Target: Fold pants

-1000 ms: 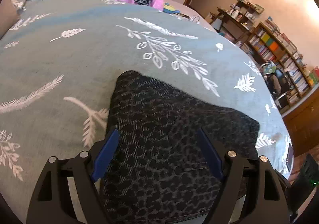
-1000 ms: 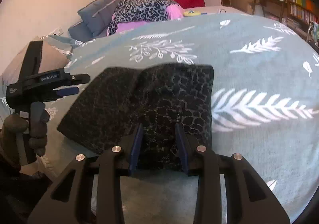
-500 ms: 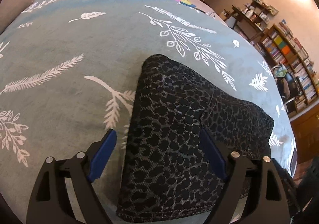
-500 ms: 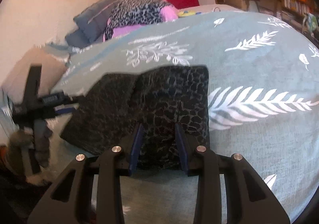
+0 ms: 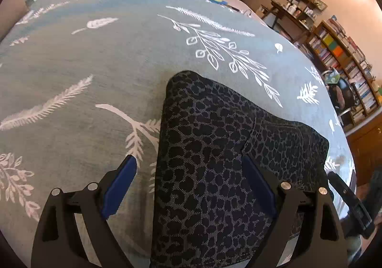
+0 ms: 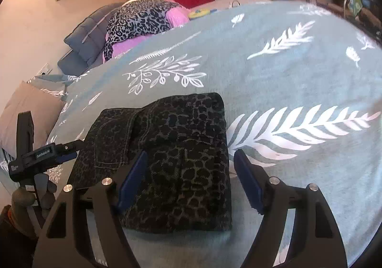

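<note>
A: Where were the pants (image 6: 176, 160)?
B: Folded on the bedspread (image 6: 286, 72), six o'clock.
A: The claws?
B: Left claw (image 5: 188, 186) and right claw (image 6: 191, 178) were both opening, gripping nothing.

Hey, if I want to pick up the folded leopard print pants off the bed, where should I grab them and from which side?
Probably take the folded pants at the thick near edge, coming low from the front, along the bedspread. That edge shows stacked layers, so one pinch could catch the whole bundle. The right gripper, jaws opening, already straddles it without pressing; the left gripper, also opening, could take the other end.
</note>
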`<state>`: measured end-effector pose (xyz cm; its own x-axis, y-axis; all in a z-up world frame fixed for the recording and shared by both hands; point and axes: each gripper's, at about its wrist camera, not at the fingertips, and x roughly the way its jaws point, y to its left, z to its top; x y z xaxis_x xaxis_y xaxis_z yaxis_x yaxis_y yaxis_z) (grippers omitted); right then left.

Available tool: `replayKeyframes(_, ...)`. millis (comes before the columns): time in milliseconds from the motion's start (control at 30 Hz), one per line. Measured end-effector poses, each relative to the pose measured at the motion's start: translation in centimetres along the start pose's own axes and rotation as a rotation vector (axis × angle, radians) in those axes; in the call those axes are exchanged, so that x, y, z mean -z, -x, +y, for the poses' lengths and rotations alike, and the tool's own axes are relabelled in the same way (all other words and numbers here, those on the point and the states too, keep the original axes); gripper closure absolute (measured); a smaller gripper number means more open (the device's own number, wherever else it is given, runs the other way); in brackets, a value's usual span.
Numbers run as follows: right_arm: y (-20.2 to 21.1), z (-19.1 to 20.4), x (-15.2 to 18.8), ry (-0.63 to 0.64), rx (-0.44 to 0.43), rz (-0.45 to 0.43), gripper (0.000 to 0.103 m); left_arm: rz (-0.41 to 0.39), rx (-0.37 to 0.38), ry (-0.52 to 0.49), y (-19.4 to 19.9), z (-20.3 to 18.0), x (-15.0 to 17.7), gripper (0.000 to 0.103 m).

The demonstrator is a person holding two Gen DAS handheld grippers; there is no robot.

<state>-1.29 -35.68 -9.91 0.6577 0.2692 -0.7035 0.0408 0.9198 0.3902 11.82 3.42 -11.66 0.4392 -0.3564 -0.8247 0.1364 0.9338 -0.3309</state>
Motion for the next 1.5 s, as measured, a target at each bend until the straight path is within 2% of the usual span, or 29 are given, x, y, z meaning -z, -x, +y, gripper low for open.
replayKeyframes(200, -2.3, -1.0, -0.2, -0.043, -0.008, 0.064, 0.026, 0.037, 0.023, 0.041, -1.5, 1.3, -0.3, 0.014)
replayKeyframes(300, -3.1, -1.5, -0.2, -0.063, -0.027, 0.087, 0.022, 0.045, 0.035, 0.059, -1.9, 2.0, -0.4, 0.014)
replayKeyframes(500, -4.7, -3.4, 0.1, -0.182, -0.12, 0.152, 0.02, 0.052, 0.057, 0.054, -2.4, 2.4, -0.4, 0.013)
replayKeyframes(833, -5.5, -2.8, -0.1, -0.157, -0.16, 0.204, 0.019, 0.063, 0.089, 0.011, -3.0, 2.2, -0.6, 0.011)
replayKeyframes(1033, -5.8, -2.4, -0.1, -0.138, -0.165, 0.212, 0.019, 0.087, 0.148, -0.014, -3.2, 1.6, -0.2, 0.011)
replayKeyframes(1300, -5.7, -2.1, 0.1, -0.129, -0.174, 0.22, 0.021, 0.103, 0.156, -0.07, -3.6, -0.2, 0.3, 0.011)
replayKeyframes(1500, -5.5, -1.9, 0.1, -0.132, -0.193, 0.22, 0.028, 0.106, 0.151, -0.086, -3.3, -0.6, 0.4, 0.024)
